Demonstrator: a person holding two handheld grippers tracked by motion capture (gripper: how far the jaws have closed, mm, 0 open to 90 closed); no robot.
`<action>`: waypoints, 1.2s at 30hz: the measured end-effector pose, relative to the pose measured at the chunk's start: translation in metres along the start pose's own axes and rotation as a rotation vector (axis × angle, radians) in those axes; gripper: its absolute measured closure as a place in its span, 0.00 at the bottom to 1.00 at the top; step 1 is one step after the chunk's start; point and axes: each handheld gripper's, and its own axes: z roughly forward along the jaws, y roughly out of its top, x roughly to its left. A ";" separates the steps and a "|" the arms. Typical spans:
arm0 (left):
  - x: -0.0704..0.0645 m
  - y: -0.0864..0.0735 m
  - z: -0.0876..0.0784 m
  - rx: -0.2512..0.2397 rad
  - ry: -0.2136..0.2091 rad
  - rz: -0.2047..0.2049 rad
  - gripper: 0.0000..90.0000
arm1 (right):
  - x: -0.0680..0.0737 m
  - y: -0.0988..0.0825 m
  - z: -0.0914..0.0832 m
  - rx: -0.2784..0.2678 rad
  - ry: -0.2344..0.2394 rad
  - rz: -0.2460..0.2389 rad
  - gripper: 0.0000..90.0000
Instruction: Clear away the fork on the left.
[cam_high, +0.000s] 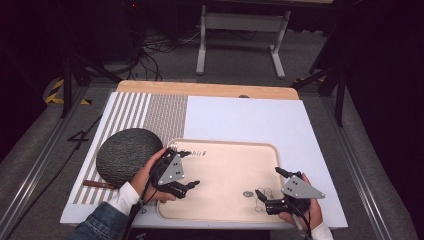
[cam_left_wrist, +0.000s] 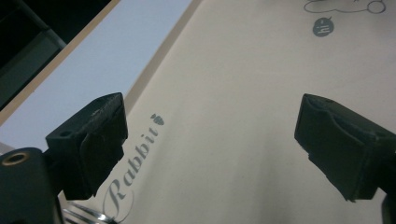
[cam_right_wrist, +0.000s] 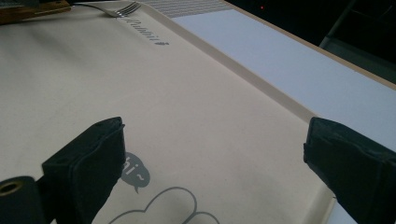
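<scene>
Where the white table (cam_high: 240, 117) carries it, one beige tray (cam_high: 225, 170) lies toward the near edge, and both grippers hover over it with nothing between their jaws. Left of the tray sits one round, dark woven mat (cam_high: 127, 155), resting on a striped grey placemat (cam_high: 150, 115), and one brown wooden handle (cam_high: 97, 184) pokes out from under the mat's near side.

The left gripper (cam_high: 190, 170) stands over the tray's left part, jaws wide apart and empty; seen along those jaws, the tray's printed "Rabbit" lettering (cam_left_wrist: 135, 163) runs just beside the left jaw. One fork (cam_right_wrist: 122, 9) lies at the tray's far left corner, next to that lettering, its tines showing in the right gripper view and a sliver of metal at the bottom of the left gripper view; it lies right by the left gripper, touched by neither jaw.

The right gripper (cam_high: 267, 192) hangs over the tray's near right part, jaws likewise spread wide and empty, above one small grey "hi" speech bubble (cam_right_wrist: 135, 175) and a cloud outline printed on the tray.
</scene>
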 end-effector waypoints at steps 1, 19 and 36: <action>-0.002 0.001 0.001 0.002 -0.001 0.010 0.11 | 0.000 0.000 0.000 0.000 0.000 -0.001 0.07; -0.004 0.005 -0.025 -0.089 0.047 0.059 0.09 | 0.000 0.002 -0.003 -0.015 -0.019 -0.012 0.07; 0.006 -0.010 -0.060 -0.100 0.107 0.029 0.08 | 0.000 0.003 -0.006 -0.028 -0.038 -0.019 0.07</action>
